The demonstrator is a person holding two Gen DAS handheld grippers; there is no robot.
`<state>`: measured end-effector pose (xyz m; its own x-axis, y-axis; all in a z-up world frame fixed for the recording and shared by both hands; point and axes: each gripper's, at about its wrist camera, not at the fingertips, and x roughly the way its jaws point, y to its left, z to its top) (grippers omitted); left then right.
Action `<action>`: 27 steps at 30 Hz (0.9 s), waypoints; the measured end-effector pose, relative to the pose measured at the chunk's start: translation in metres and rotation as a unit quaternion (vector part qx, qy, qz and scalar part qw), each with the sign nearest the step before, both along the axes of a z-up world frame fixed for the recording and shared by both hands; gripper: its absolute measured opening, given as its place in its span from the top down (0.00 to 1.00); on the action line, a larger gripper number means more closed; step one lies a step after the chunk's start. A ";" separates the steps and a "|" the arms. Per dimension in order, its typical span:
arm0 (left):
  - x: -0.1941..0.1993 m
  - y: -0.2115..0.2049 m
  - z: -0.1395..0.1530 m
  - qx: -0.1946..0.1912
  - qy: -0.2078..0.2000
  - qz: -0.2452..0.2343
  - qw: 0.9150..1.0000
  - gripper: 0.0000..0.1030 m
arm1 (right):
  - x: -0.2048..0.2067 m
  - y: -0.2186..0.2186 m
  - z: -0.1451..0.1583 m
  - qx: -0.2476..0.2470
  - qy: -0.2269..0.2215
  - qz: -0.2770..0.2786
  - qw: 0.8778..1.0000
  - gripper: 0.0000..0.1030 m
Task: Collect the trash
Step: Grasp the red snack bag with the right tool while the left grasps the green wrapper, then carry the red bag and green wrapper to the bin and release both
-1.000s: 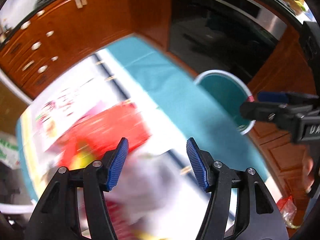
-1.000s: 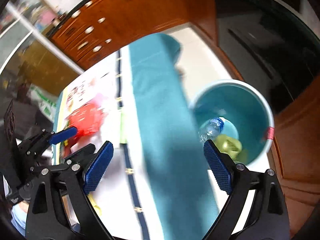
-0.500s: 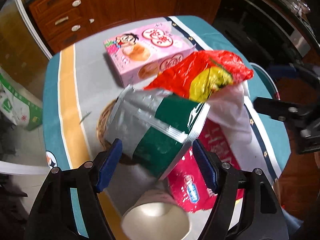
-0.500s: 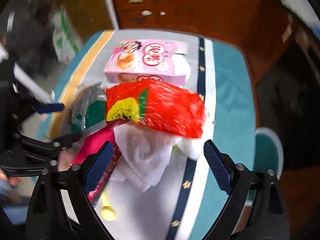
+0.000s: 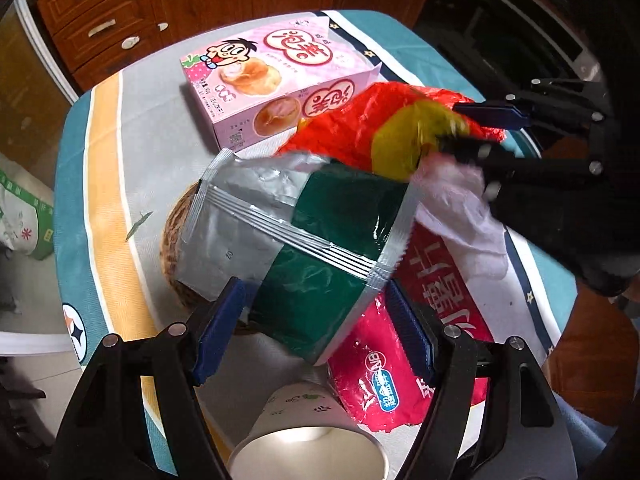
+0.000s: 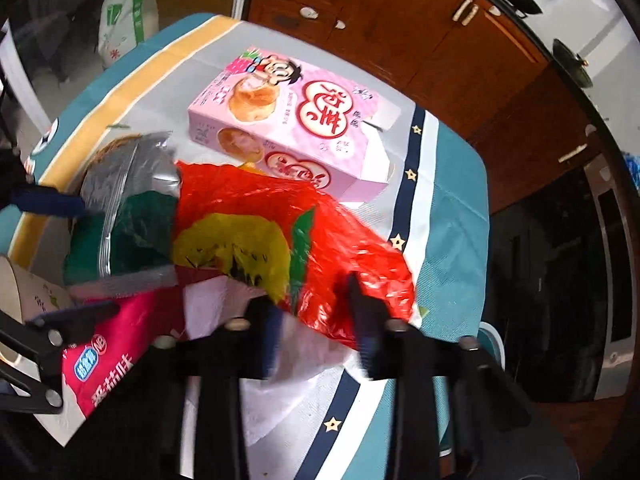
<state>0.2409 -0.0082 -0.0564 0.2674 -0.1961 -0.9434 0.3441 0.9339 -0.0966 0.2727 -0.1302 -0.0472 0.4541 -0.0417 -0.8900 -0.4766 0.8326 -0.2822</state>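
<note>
A heap of trash lies on the table. A silver and green foil bag (image 5: 304,240) sits between the open fingers of my left gripper (image 5: 316,328), untouched; it also shows in the right wrist view (image 6: 124,208). A red and yellow plastic bag (image 6: 288,236) lies on white tissue (image 6: 224,304). My right gripper (image 6: 316,320) is blurred, its jaws half closed around the red bag's near edge; in the left wrist view (image 5: 476,128) its fingers straddle the red bag (image 5: 384,128).
A pink pastry box (image 5: 276,84) lies behind the heap. A pink snack pack (image 5: 400,364), a paper cup (image 5: 308,436) and a woven coaster (image 5: 176,236) lie near my left gripper. A teal bin rim (image 6: 490,340) shows past the table's right edge. Wooden cabinets (image 6: 400,32) stand behind.
My right gripper moved onto the red bag and narrowed its jaws around it. My left gripper moved closer to the foil bag, still open.
</note>
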 end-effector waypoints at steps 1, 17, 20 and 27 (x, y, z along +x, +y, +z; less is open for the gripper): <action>0.000 -0.001 0.000 0.003 -0.001 0.000 1.000 0.28 | 0.002 0.001 0.001 0.005 -0.001 -0.004 1.000 0.83; 0.011 0.009 0.019 -0.022 -0.058 0.046 0.997 0.53 | -0.014 -0.032 0.054 0.096 -0.020 -0.046 0.994 0.95; 0.005 0.011 0.030 -0.024 -0.074 0.045 0.996 0.81 | -0.017 -0.036 0.057 0.115 -0.016 -0.054 0.992 0.95; -0.005 0.016 0.060 -0.034 -0.101 0.042 0.993 0.87 | -0.021 -0.051 0.069 0.178 -0.002 -0.076 0.981 0.96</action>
<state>0.2355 0.0080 0.0033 0.4683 -0.2272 -0.8539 0.2836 0.9539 -0.0982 0.2520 -0.1816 0.0222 0.4711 0.2035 -0.8583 -0.3387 0.9402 0.0370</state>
